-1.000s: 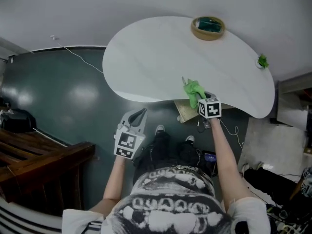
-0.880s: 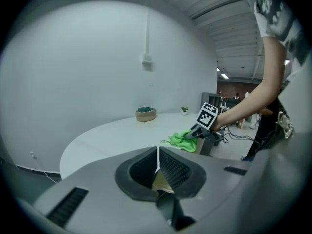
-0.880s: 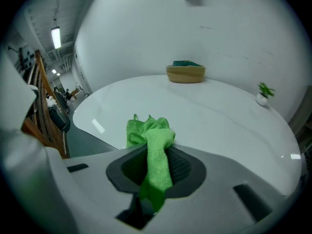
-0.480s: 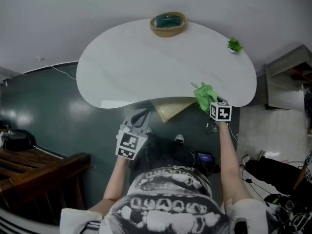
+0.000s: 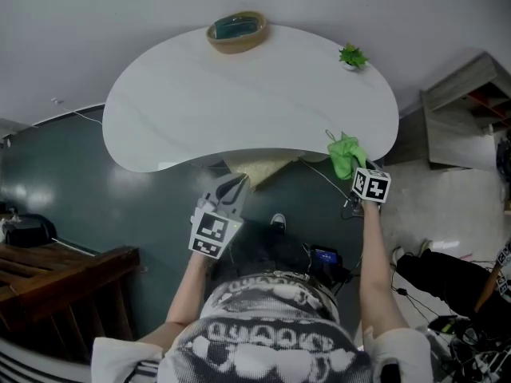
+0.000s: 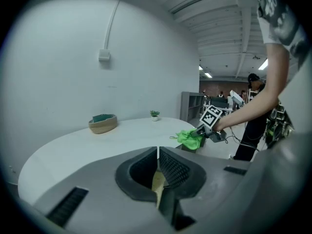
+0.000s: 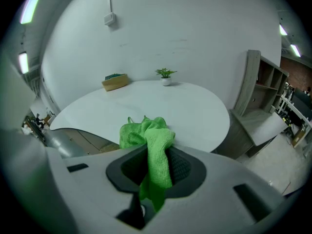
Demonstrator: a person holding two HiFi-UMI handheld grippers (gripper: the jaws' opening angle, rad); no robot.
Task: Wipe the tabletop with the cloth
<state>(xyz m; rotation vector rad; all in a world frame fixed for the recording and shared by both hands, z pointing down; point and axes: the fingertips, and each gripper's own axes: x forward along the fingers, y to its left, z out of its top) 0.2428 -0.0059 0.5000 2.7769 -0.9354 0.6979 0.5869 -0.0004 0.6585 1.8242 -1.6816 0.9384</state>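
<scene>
Where the tabletop (image 5: 239, 94) ends, basket (image 5: 236, 45) holds something teal (image 5: 237, 25).

1. The lower end of the cloth (image 7: 148, 138) disappears between the jaws of the right hand-held gripper (image 7: 157, 167)
2. What lies in the basket (image 5: 237, 43) is too small to tell
3. A yellowish sheet (image 5: 257, 168) is partly hidden under the surface (image 5: 239, 102)

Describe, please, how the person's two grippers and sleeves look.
The left gripper and right gripper are grey moulded plastic with dark ribbed pads; each carries a white cube of black square markers. Short white sleeves, black-and-white patterned T-shirt.
</scene>
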